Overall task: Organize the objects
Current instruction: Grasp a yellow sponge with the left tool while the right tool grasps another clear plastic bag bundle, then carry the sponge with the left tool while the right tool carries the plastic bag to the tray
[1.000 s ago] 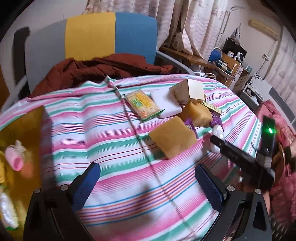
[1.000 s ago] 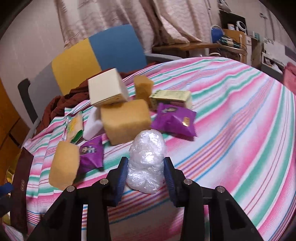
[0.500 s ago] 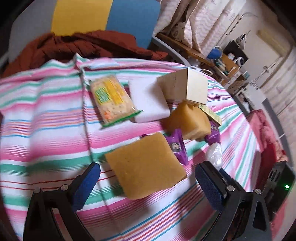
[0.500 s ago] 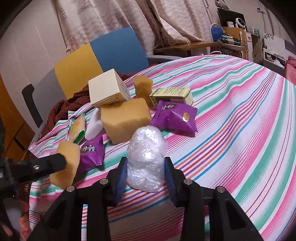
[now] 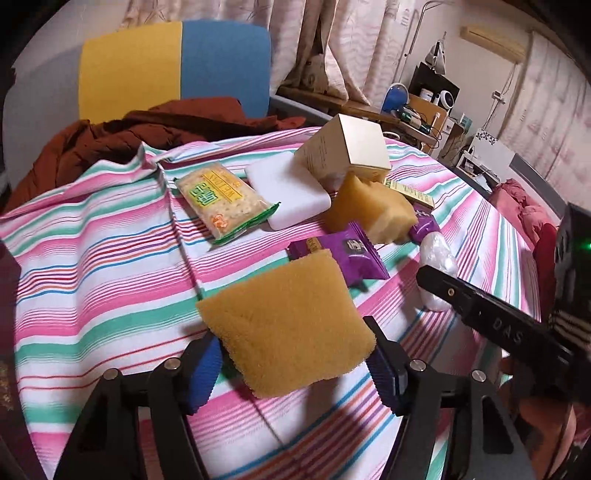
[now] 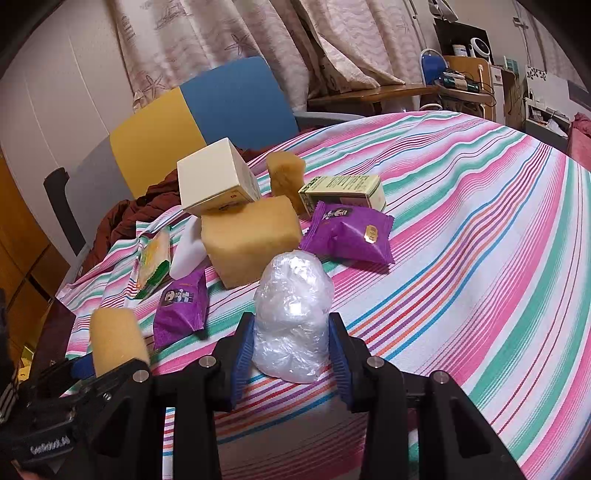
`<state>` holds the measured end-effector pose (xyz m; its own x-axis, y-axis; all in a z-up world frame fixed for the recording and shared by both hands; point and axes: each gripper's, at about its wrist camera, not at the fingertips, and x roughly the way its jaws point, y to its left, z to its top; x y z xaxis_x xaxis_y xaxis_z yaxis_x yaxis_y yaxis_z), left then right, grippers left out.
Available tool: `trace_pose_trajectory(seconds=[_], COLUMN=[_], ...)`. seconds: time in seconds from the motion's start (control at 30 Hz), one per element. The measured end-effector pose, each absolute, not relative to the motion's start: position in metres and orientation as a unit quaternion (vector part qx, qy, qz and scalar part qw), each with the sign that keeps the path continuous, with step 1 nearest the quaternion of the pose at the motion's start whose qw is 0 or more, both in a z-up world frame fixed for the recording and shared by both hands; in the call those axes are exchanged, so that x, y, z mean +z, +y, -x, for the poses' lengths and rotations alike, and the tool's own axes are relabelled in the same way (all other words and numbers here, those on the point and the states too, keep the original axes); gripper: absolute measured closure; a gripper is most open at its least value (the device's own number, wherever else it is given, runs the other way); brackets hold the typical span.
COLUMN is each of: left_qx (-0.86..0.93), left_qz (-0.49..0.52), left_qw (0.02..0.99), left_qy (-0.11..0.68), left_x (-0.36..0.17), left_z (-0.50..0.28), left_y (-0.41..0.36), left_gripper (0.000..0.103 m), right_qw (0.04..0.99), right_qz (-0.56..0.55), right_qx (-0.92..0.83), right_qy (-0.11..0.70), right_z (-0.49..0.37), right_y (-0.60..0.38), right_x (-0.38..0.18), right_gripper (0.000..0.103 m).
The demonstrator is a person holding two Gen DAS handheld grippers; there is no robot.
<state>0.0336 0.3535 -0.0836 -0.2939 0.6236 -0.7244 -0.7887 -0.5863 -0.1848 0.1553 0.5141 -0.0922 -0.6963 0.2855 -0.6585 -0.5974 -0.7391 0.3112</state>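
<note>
A striped cloth (image 5: 110, 258) in pink, green and white covers the tabletop, rumpled along its far edge. Behind it stands a chair (image 5: 173, 70) with a yellow and blue back, a rust-brown garment (image 5: 155, 129) heaped on its seat. Patterned curtains (image 6: 221, 33) hang along the wall, and a cluttered desk (image 6: 399, 90) sits off to the right.

On the cloth, a cracker packet (image 5: 225, 201) lies just beside a white block (image 5: 288, 190). A cream box (image 5: 349, 153) sits tilted, leaning on a thick sponge block (image 5: 373, 210). A purple snack packet (image 5: 347, 251) touches the near side of that sponge.

Now the left gripper (image 5: 291, 360): its blue fingers (image 5: 201, 373) are closed on the flat yellow sponge (image 5: 284, 325), which lies low over the cloth in front of the purple packet. A second ago those fingers were spread wide with the sponge well ahead; half a second ago they framed it without touching.

The right gripper (image 6: 291, 350) keeps its fingers (image 6: 242, 354) pressed to both sides of the clear plastic bundle (image 6: 293, 314), standing upright on the cloth, same as before. A second purple packet (image 6: 351, 236) and a green carton (image 6: 343, 190) lie beyond it.
</note>
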Motion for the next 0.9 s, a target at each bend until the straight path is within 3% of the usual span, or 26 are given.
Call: trace_pose_trajectory(seconds=[0.27,0.63,0.9], left_qx=[0.804,0.824,0.825], left_qz=[0.379,0.365,0.362], left_qw=[0.446,0.425,0.428], left_qy=[0.107,0.085,0.074], left_x=[-0.085,-0.083,-0.081], left_z=[-0.046,-0.052,-0.062], left_y=[0.328,0.301,0.283], left_gripper=[0.042,0.043,0.044], right_qw=[0.267,0.256,0.215], right_qz=[0.289,0.287,0.324], right_qx=[0.884,0.912,0.908], right_qy=[0.253,0.143,0.158], right_z=[-0.16,-0.158,-0.161], right_y=[0.511,0.455,0.419], right_x=[-0.09,-0.07,-0.08], right_gripper=[0.064,0.065,0.065])
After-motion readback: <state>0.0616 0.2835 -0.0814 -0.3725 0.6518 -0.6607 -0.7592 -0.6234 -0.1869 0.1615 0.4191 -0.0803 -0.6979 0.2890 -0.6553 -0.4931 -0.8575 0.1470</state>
